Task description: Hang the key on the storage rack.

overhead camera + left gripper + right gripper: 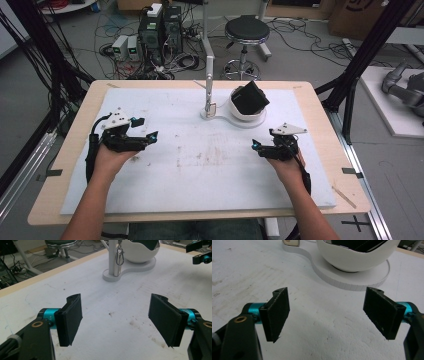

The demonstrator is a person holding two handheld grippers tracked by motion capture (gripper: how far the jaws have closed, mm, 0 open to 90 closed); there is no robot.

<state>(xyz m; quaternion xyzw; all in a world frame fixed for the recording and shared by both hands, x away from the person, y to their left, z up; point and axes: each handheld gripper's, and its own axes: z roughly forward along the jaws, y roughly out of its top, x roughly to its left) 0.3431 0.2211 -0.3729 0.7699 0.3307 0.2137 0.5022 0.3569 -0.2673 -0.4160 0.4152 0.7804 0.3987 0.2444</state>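
A white stand point(227, 118) sits at the back middle of the white mat, with a thin upright post point(209, 82) and a white bowl point(243, 112). A black angular object point(250, 97) rests in the bowl. A metal clip point(119, 258) hangs on the post. My left gripper point(146, 128) hovers over the mat's left side, open with nothing between its jaws point(117, 320). My right gripper point(262, 140) is at the right, just in front of the bowl point(357, 257), open and empty point(327, 315).
The white mat point(200, 165) covers a wooden table point(75, 150) and carries brown smudges at its middle. Beyond the far edge stand a stool point(246, 32), computer boxes point(160, 30) and loose cables. Black frame posts rise at both sides.
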